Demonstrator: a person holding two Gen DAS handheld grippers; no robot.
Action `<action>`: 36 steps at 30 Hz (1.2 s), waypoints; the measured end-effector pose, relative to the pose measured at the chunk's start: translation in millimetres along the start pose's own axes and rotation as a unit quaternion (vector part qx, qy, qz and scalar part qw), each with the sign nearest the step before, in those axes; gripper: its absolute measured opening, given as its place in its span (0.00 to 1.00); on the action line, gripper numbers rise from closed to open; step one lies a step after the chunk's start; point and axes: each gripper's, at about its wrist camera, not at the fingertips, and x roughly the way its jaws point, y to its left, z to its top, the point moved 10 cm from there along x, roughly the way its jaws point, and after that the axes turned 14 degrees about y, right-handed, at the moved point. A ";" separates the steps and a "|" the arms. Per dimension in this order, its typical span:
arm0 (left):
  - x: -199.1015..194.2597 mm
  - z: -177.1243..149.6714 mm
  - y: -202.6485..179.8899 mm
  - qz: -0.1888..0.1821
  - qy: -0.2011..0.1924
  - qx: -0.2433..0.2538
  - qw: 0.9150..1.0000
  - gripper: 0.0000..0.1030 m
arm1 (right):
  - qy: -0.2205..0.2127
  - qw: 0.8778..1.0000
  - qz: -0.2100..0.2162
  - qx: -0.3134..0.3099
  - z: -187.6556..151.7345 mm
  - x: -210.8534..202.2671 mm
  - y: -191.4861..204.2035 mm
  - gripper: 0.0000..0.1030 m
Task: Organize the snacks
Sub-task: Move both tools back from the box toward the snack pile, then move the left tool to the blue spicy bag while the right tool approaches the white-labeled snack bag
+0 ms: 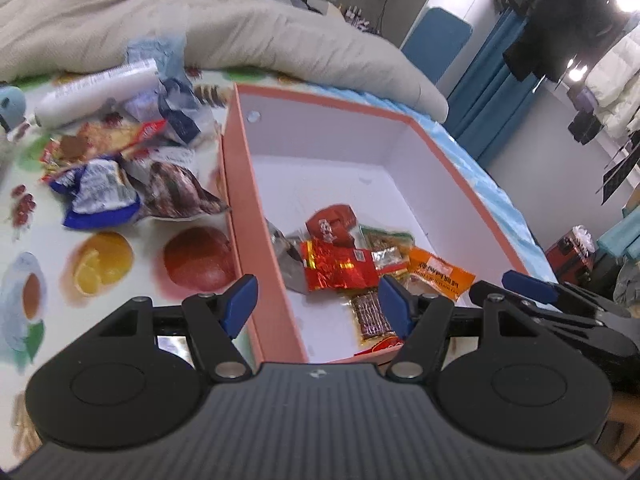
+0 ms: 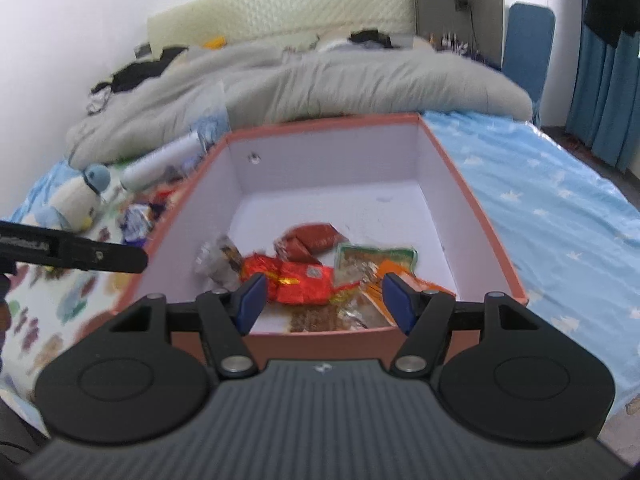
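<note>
A pink box [image 1: 256, 208] with a white inside lies on the bed and holds several snack packets: a red foil one [image 1: 340, 270], a dark red one [image 1: 332, 222], an orange one [image 1: 438, 274] and a brown bar [image 1: 370, 314]. Left of the box lies a loose pile: a blue-white packet [image 1: 96, 194], a brown packet [image 1: 176, 192] and a white tube [image 1: 96, 96]. My left gripper [image 1: 318, 304] hangs open over the box's near left wall, holding nothing. My right gripper [image 2: 324, 300] is open above the near wall [image 2: 320, 340], over the red foil packet [image 2: 298, 280], and holds nothing.
A fruit-printed mat [image 1: 108, 260] lies under the loose pile. A grey duvet [image 2: 320, 80] is bunched behind the box. A penguin plush [image 2: 80, 196] stands at the far left. A blue star-printed sheet [image 2: 552, 208] runs along the box's right side. The left gripper's arm [image 2: 80, 256] reaches in from the left.
</note>
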 end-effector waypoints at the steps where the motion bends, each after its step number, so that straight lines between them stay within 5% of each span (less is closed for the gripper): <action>1: -6.2 -0.5 2.0 0.004 -0.004 0.001 1.000 0.69 | -0.008 1.000 -0.001 -0.004 0.6 -5.5 5.8 0.64; 12: -76.6 -24.8 28.8 0.048 -0.050 0.005 0.998 0.69 | -0.059 0.997 0.043 -0.004 -4.1 -42.6 76.0 0.64; 28: -105.8 -80.5 107.8 0.094 -0.061 -0.045 0.993 0.69 | -0.033 0.994 0.083 -0.059 -38.9 -33.0 174.3 0.64; 36: -107.4 -75.5 147.3 0.098 -0.069 -0.071 0.990 0.70 | -0.036 0.993 0.070 -0.090 -26.4 -17.4 210.7 0.64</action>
